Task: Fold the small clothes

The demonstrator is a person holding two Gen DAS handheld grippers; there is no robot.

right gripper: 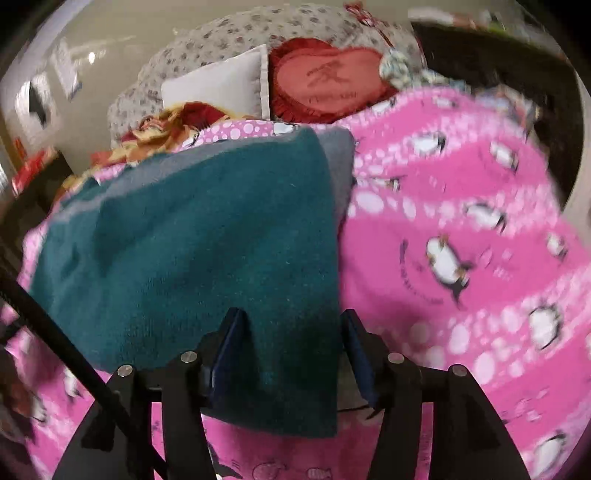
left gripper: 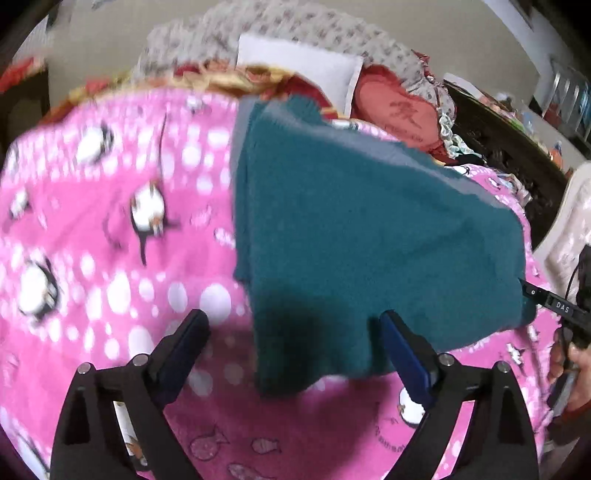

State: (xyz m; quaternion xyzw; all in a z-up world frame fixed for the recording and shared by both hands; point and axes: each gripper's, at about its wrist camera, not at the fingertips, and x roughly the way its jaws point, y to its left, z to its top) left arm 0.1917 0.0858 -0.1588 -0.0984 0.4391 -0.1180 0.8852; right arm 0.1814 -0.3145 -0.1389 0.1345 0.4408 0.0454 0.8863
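Left wrist view, nearest first: the left gripper [left gripper: 295, 332] has its jaws spread wide. Its left finger [left gripper: 184, 343] stands over bare pink blanket [left gripper: 110, 221], and its right finger [left gripper: 406, 350] stands at the near edge of the teal cloth [left gripper: 351, 221]. The cloth's near left corner lies between the two fingers, but neither pad presses on it, so this gripper has hold of nothing. The cloth is folded and lies flat on the blanket, with a grey layer [left gripper: 424, 155] showing along its far edge. Towards the cloth's right corner the tip of the right gripper [left gripper: 554, 302] reaches in, with part of a hand [left gripper: 569, 354] behind it.

In the right wrist view the right gripper [right gripper: 291, 332] is parted about halfway, its two fingers astride the near right corner of the teal cloth [right gripper: 184, 240]. The fabric runs between the pads and down past them towards the camera. Whether the pads touch it is hard to tell; they appear to stand just off it, not clamped. The grey layer [right gripper: 340, 158] shows along the cloth's far and right edges. The pink blanket [right gripper: 461, 221], printed with penguins and white dots, spreads out to the right.

Farther back, past the blanket's far edge, lie a white pillow [right gripper: 221, 85], a red heart-shaped cushion [right gripper: 325, 85] and a grey floral pillow [right gripper: 258, 33] against the wall.
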